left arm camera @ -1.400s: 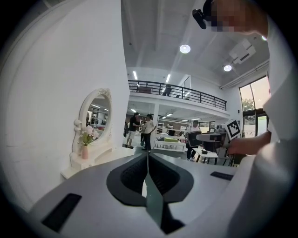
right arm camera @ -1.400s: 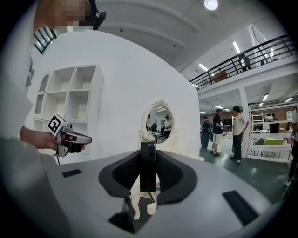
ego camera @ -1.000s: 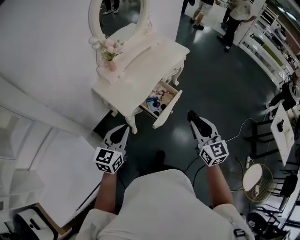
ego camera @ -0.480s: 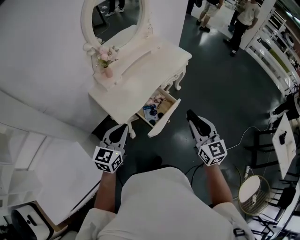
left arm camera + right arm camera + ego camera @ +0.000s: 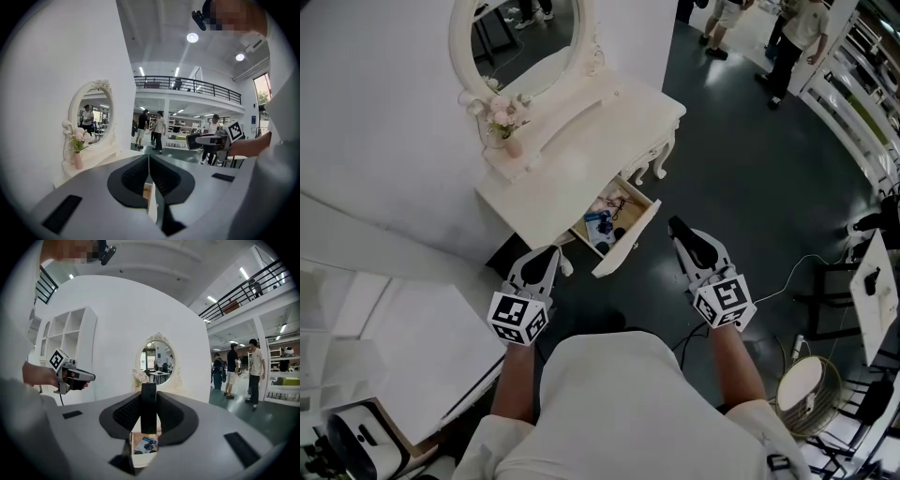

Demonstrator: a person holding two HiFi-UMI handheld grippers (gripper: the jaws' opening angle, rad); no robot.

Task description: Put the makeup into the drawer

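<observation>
Our right claw [image 5: 679, 231] gripped a slim piece of black makeup [image 5: 148, 406] upright between its pads, in the air just outside the open drawer [image 5: 630, 234] of the white dressing table [image 5: 581, 141]. Our left claw [image 5: 546, 255] was closed tight, holding nothing.
</observation>
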